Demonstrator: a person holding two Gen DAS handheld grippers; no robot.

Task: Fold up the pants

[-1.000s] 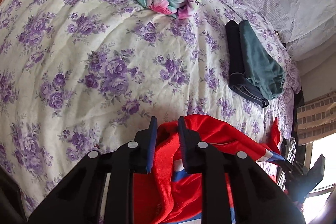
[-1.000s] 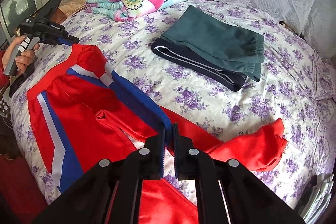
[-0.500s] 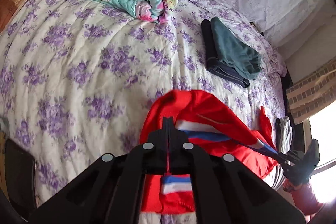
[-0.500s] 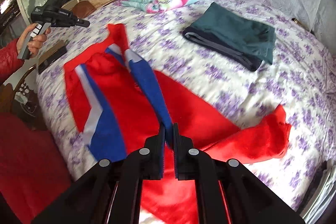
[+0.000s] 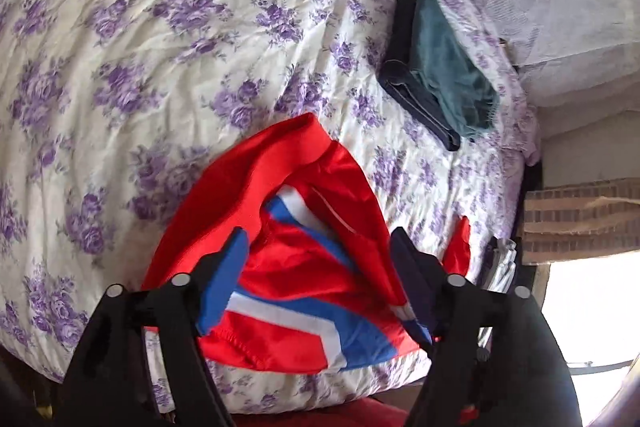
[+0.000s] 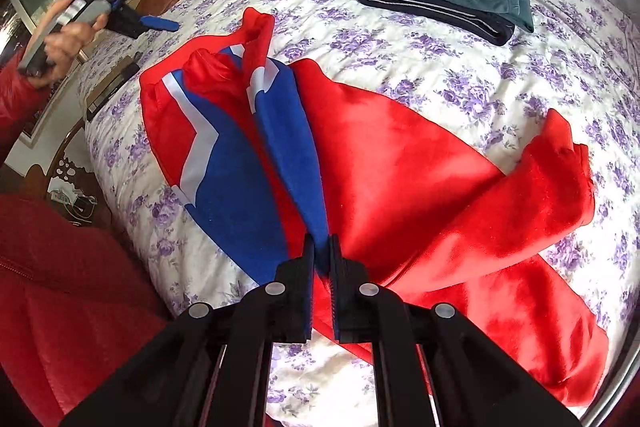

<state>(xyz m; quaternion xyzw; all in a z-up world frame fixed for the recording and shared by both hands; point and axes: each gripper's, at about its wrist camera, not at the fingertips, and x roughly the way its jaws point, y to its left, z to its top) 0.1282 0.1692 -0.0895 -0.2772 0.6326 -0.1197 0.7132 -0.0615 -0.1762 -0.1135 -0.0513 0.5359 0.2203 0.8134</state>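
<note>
Red pants (image 6: 400, 163) lie across frame centre on the floral bedsheet (image 6: 460, 75); right gripper (image 6: 321, 247) clamps their blue stripe; left gripper (image 5: 316, 247), jaws just opened, holds nothing; no legible writing

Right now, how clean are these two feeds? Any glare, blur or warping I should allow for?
Left wrist view: the window at lower right is blown out white, and the fisheye bows the floral bedspread into a dome. Right wrist view: light is even, the red pants are sharp, but the left gripper and the hand holding it at upper left are smeared by motion blur.
</note>
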